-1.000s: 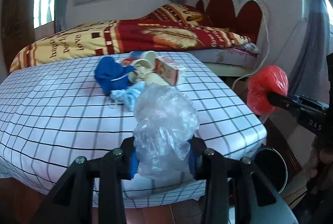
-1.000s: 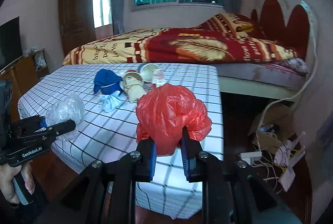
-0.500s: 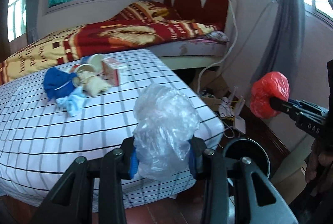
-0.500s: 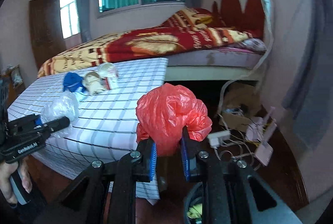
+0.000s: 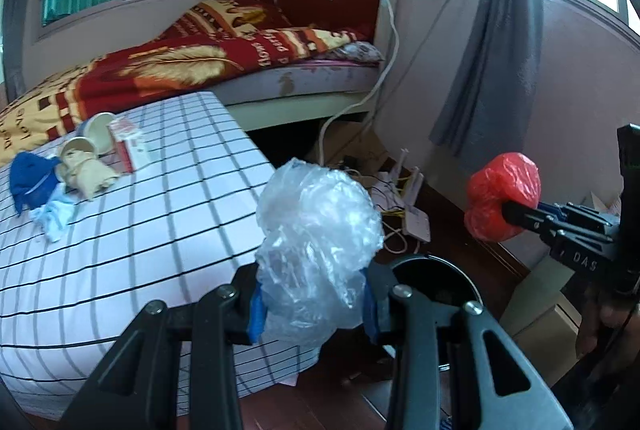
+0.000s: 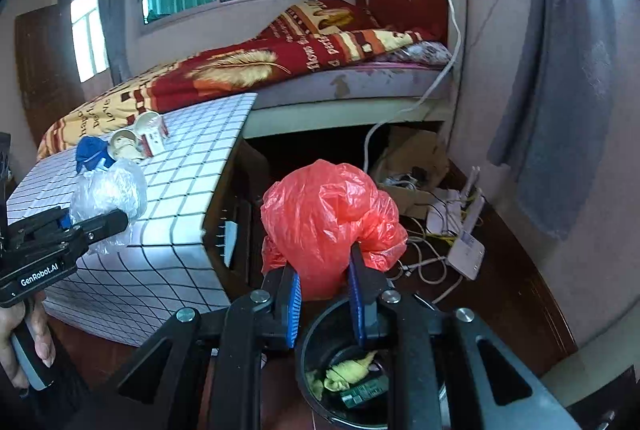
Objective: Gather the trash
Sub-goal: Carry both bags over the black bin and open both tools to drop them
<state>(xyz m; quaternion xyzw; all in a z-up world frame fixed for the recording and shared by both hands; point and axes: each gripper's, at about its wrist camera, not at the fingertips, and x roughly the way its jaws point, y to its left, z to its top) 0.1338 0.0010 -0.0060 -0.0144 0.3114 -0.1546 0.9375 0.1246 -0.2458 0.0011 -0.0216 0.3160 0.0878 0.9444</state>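
Right above the black trash bin [image 6: 344, 362], which already holds yellow and green scraps, the right tool [image 6: 326, 304] pinches a crumpled red plastic bag [image 6: 326, 220]; just left of the bin, the left tool [image 5: 314, 300] pinches a wrinkled clear plastic bag [image 5: 316, 242]. Neither is dropped yet, I judge, and farther from the bin, cups [image 5: 86, 146], a carton [image 5: 130, 144] and blue cloths [image 5: 30, 180] wait on the checked counter [image 5: 160, 230].

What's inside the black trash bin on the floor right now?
In the right wrist view, the black trash bin holds crumpled yellow trash and a dark green packet. The right claw and its red plastic bag hide the bin's near and right side.
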